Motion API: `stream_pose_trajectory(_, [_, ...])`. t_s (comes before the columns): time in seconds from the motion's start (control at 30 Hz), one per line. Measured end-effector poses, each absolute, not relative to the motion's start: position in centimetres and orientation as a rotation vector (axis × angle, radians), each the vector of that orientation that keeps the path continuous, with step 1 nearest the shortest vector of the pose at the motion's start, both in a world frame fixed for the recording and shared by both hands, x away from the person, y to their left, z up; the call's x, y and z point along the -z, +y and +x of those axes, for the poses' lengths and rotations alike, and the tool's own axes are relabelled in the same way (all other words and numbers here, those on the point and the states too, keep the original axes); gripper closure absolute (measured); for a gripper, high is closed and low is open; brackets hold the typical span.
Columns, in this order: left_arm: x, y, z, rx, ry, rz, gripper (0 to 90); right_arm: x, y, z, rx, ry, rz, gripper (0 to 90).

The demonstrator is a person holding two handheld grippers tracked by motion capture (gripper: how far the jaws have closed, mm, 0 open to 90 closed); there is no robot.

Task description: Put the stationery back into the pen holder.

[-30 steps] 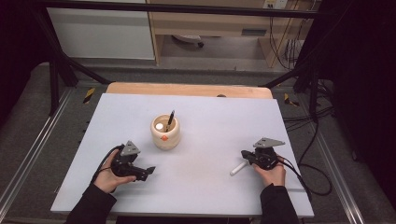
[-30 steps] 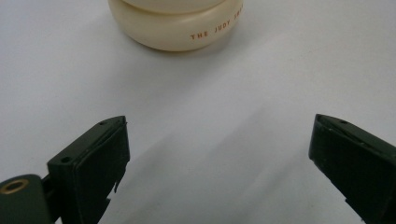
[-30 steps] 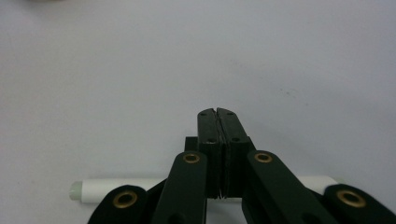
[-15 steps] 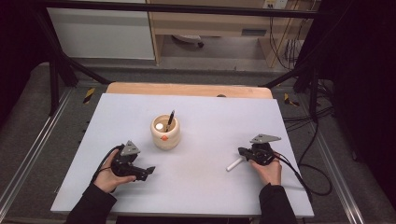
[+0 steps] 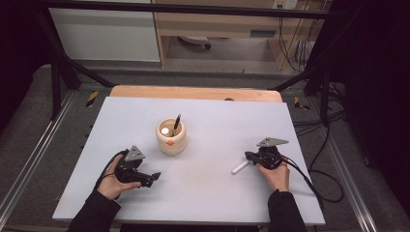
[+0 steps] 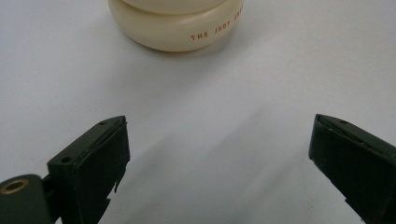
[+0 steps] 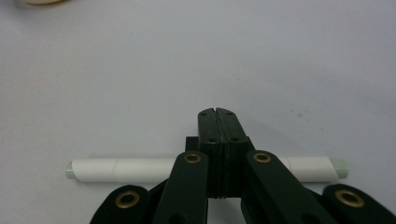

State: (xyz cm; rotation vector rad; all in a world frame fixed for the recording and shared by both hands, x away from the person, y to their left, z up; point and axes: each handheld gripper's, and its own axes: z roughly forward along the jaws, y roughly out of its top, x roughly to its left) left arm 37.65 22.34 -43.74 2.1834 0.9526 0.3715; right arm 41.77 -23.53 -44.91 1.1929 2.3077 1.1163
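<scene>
Right claw (image 7: pixel 218 113) clenched across the middle of a white marker (image 7: pixel 116 170), right of centre near the bench (image 5: pixel 212 203) edge. Left claw (image 6: pixel 219 154) released, near the cup (image 5: pixel 171 137). The marker looks light, stiff and smooth; grip mid-barrel.

The tabletop (image 5: pixel 208 193) was a matt, smooth pale grey sheet, with a strip of bare light wood (image 5: pixel 193 92) along its far edge. The pot (image 5: pixel 171 137) on it looked like glazed ceramic or glossy plastic, cream, smooth, with small orange printed lettering. The white stick (image 7: pixel 116 170), right of the pot, looked like matt paper-wrapped or plastic tube with paler end caps. The right gripper (image 7: pixel 218 112) was matt black plastic with brass-coloured rivets; the left gripper (image 6: pixel 219 154) had rubbery, dull black pads.
</scene>
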Motion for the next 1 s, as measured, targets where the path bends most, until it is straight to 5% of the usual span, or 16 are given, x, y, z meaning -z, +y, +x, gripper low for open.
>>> stream_pose_trajectory(0.5, [43.3,21.8,37.4,-0.344,0.954,2.179,6.0,44.5,-23.6,41.5,-1.155,2.288,1.193,85.9])
stream_pose_trajectory(0.73, [42.2,19.7,36.6,-0.339,0.92,2.197,6.6,43.5,-23.9,40.1,-1.169,2.314,1.204,55.0])
stream_pose_trajectory(0.83, [41.8,18.2,36.2,-0.324,0.885,2.206,6.9,43.3,-24.0,39.1,-1.169,2.327,1.215,34.6])
stream_pose_trajectory(1.0, [41.1,15.2,36.1,-0.316,0.821,2.242,6.9,43.3,-24.2,37.7,-1.164,2.381,1.205,21.1])
